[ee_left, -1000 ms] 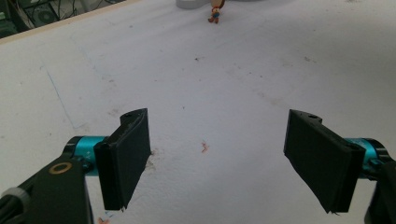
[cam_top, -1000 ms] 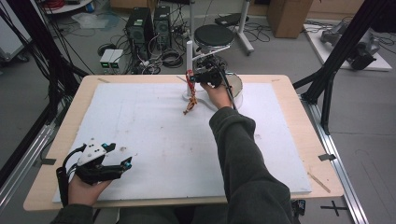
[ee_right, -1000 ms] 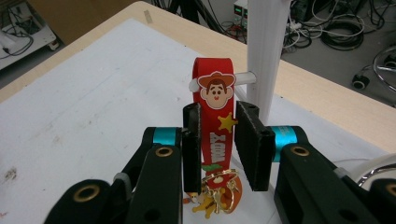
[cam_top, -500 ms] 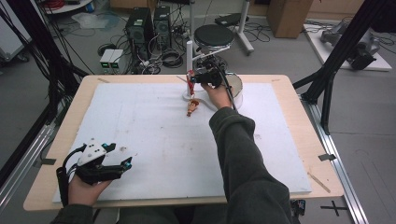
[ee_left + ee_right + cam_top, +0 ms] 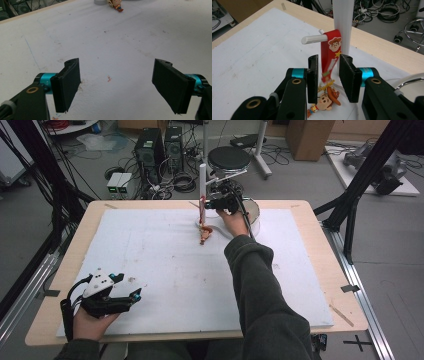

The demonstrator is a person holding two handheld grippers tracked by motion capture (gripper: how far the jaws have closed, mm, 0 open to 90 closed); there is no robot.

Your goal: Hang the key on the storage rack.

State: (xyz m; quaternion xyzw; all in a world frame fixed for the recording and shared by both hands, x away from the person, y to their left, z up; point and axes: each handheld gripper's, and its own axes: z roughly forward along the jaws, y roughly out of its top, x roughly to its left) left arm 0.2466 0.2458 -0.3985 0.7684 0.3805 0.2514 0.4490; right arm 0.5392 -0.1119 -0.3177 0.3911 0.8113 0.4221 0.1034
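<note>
A white post stands at the far middle of the white mat. In the right gripper view, a red strap with a cowboy print hangs from the peg on the post. A small cowboy doll dangles at the strap's end, and it lies on the mat by the post's foot. My right gripper is open, its jaws on either side of the strap without pinching it. My left gripper rests open at the near left, with bare mat between its jaws.
A round white bowl sits just right of the post, behind my right hand. The doll lies far ahead in the left gripper view. Wooden table edges frame the mat. Computers, cables and a stool stand on the floor beyond.
The strap and doll have swung slightly under the post, from slanted toward hanging straight. My right gripper stays at the post. The left gripper has not moved.
</note>
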